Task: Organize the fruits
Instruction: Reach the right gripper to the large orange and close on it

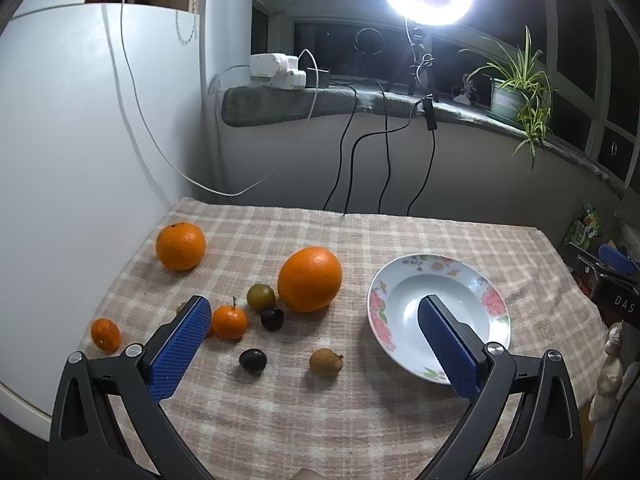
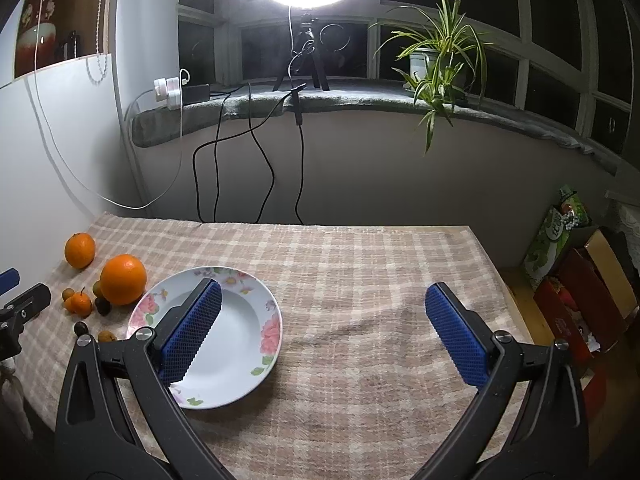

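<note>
Left gripper [image 1: 316, 332] spread wide, empty, poised over scattered fruit: large orange [image 1: 310, 279], mandarin [image 1: 229, 322]. Right gripper [image 2: 324, 328] also wide, empty, beside bare plate [image 2: 240, 344], likely the collecting spot.

A checked cloth [image 1: 280, 420] covers the table. On it lies an empty flowered plate [image 1: 496, 304]. Left of the plate lie two oranges [image 1: 310, 280], mandarins [image 1: 229, 322] and small dark fruits [image 1: 253, 360].

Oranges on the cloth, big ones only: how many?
2. One orange sits far left near the white panel; the other orange sits mid-cloth, just left of the empty plate. Neither is on the plate. No others visible.
</note>
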The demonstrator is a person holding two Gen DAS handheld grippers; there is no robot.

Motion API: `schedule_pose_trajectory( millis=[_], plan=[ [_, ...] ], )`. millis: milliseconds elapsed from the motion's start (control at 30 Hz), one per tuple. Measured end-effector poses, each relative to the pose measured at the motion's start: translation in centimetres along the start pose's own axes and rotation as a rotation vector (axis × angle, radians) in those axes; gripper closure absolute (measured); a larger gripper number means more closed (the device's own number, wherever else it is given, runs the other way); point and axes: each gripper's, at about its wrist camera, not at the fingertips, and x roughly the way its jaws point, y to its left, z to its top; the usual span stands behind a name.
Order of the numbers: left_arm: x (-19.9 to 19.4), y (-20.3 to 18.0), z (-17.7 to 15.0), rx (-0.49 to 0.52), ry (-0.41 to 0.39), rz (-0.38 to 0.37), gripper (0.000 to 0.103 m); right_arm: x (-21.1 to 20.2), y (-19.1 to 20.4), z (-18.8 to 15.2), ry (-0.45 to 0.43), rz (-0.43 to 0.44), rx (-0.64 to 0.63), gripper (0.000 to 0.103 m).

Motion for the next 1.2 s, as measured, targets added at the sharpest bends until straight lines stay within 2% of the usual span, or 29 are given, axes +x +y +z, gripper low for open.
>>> schedule_pose_trajectory(
  millis=[200,367,533,700,967,1200],
  plan=[
    [0.3,1.0,-0.3,-0.021,0.008,0.003,0.001,0.7,0.3,0.0,0.011,0.019,-0.014,0.000],
    [0.6,2.5,-0.9,-0.042,0.013,0.016,0.001,1.5,0.8,0.2,0.025,0.076,-0.028,0.000],
    [1.3,3.8,-1.2,-0.066,0.037,0.010,0.004,2.6,1.6,0.8,0.050,0.207,-0.038,0.000],
    [2.7,4.4,-1.5,-0.093,0.083,-0.034,0.010,4.7,3.7,1.8,0.100,0.357,-0.089,0.000],
    [5.6,4.4,-1.7,-0.135,0.161,-0.107,0.021,8.6,7.2,2.9,0.203,0.504,-0.158,0.000],
    [8.0,4.4,-1.2,-0.130,0.191,-0.117,0.030,11.0,11.1,3.8,0.293,0.625,-0.223,0.000]
  ],
)
